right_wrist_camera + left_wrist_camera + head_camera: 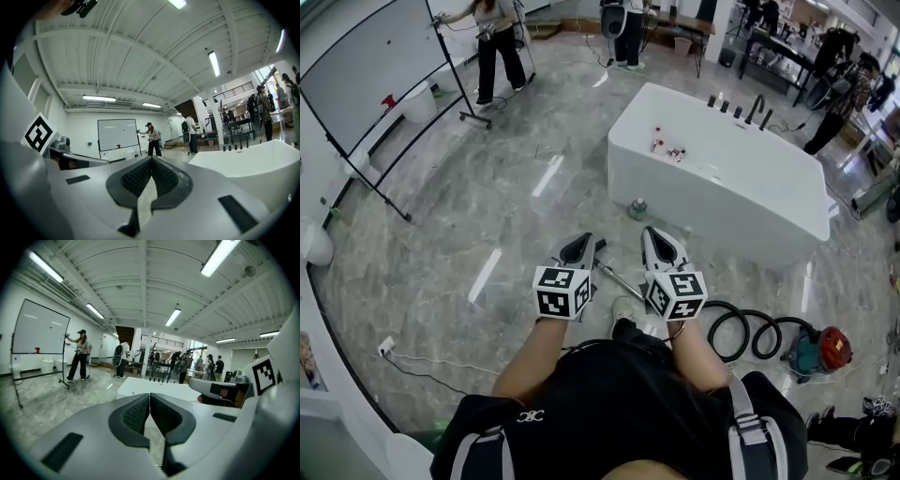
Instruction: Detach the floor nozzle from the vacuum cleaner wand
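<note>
In the head view a thin metal vacuum wand [622, 278] lies on the marble floor between my two grippers. A small dark piece at its far end [600, 247] sits beside the left gripper's tip; I cannot tell whether it is the floor nozzle. My left gripper [578, 240] and right gripper [654, 232] hover side by side above the floor, both pointing away from me. The left gripper [149, 395] has its jaws pressed together with nothing between them. The right gripper [151, 160] is likewise shut and empty.
A black hose [741, 330] loops to a red and teal vacuum body [820, 351] at the right. A white bathtub [727, 183] stands ahead, with a small green object [637, 208] on the floor before it. A whiteboard on a stand [370, 52] and people are farther back.
</note>
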`<state>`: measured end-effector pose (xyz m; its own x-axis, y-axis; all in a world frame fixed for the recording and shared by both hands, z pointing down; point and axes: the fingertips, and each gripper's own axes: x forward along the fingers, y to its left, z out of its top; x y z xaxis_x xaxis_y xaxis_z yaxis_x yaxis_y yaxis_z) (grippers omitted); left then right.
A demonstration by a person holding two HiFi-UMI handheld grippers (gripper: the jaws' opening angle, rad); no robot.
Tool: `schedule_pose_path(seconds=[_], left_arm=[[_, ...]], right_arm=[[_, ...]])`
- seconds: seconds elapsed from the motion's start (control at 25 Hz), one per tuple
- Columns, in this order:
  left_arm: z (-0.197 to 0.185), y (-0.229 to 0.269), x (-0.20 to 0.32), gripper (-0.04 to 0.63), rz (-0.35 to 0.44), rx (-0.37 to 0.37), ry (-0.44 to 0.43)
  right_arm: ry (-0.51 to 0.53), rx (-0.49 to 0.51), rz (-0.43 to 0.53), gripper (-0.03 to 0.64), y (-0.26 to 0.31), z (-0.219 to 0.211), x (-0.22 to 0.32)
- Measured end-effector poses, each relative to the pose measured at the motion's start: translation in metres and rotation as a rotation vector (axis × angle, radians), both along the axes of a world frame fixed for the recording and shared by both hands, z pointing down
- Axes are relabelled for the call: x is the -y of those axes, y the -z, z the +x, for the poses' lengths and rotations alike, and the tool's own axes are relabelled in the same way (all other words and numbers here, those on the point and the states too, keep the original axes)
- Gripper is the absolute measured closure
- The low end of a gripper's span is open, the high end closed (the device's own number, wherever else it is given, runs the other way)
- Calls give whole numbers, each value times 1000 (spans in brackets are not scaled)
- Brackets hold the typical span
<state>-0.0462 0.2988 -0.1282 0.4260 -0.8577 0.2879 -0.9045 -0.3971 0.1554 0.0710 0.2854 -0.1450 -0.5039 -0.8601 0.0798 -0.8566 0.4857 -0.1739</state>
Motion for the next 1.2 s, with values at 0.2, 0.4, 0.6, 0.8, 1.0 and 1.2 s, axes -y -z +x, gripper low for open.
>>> schedule_pose_path(seconds=[0.2, 0.4, 0.6, 0.8, 1.0, 1.2], left_arm=[[12, -8, 68, 585, -19, -23, -32], [19, -24, 143, 586, -69, 4, -21], [19, -45, 207, 586, -132, 16, 1], [5, -83, 249, 586, -196, 48, 9], [-29, -152, 270, 585, -319, 51, 21], [-56, -247, 292, 585, -428, 36, -5]], right_arm=[[14, -17, -59, 612, -22, 8, 73], [15, -21, -118, 612, -46, 23, 149], [32, -113, -198, 612, -92, 33, 211], [42, -125, -246, 612, -137, 35, 253], [95, -268, -328, 612, -210, 17, 269], [198, -459, -466, 612, -329, -7, 269]])
